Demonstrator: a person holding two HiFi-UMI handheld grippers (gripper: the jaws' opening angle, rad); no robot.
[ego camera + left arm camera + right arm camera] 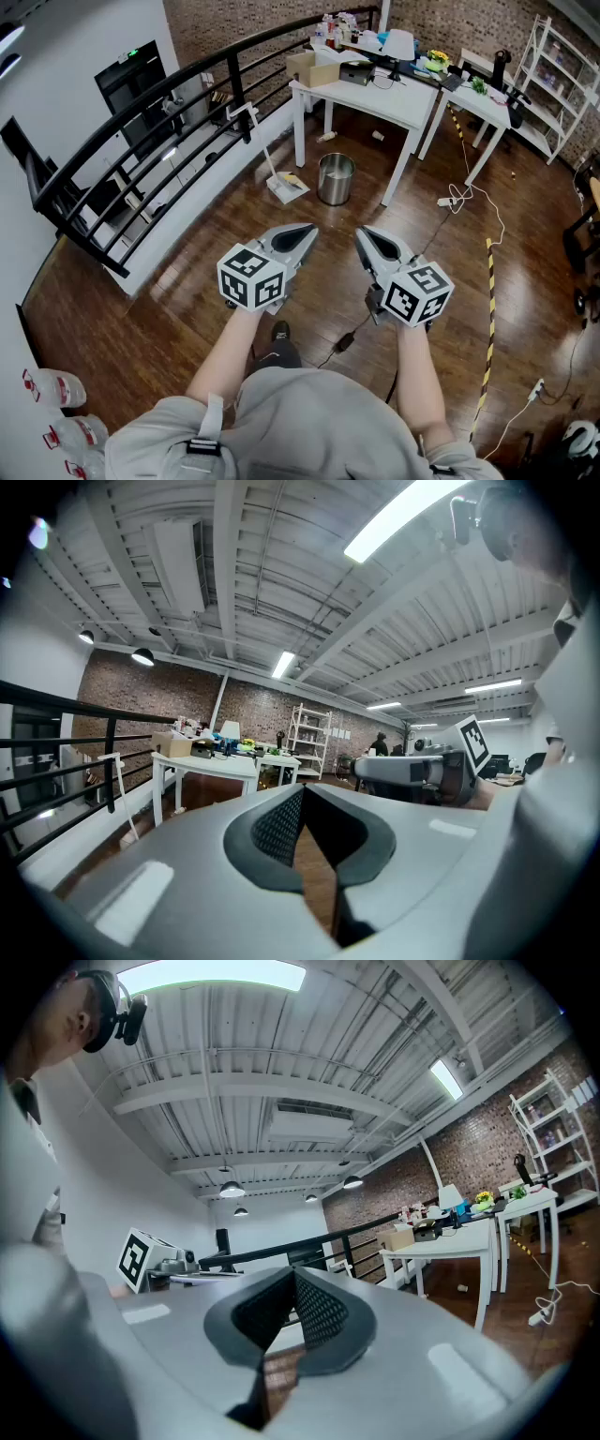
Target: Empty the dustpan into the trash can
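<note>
1. The white long-handled dustpan stands on the dark wooden floor in the upper centre of the head view. Its pan rests on the floor. Its handle rises toward the upper left of the frame and ends close to the black metal railing. A small yellowish item lies on the pan; what it is cannot be made out.

2. The cylindrical bare-metal trash can stands upright just to the right of the pan, with its mouth open at the top. Whether the can and the pan touch cannot be determined.

3. The white rectangular table stands directly behind the trash can, toward the top of the frame. A brown cardboard box sits on its left end.

4. The left gripper and the right gripper are held side by side in the middle of the head view, pointing toward the trash can and well apart from it and from the dustpan.

5. Gripper state: on both grippers the jaw tips meet, and only floor shows behind the pads. Neither gripper holds anything.

6. At the right of the frame a yellow-and-black striped strip runs down the floor, below a white power strip.
</note>
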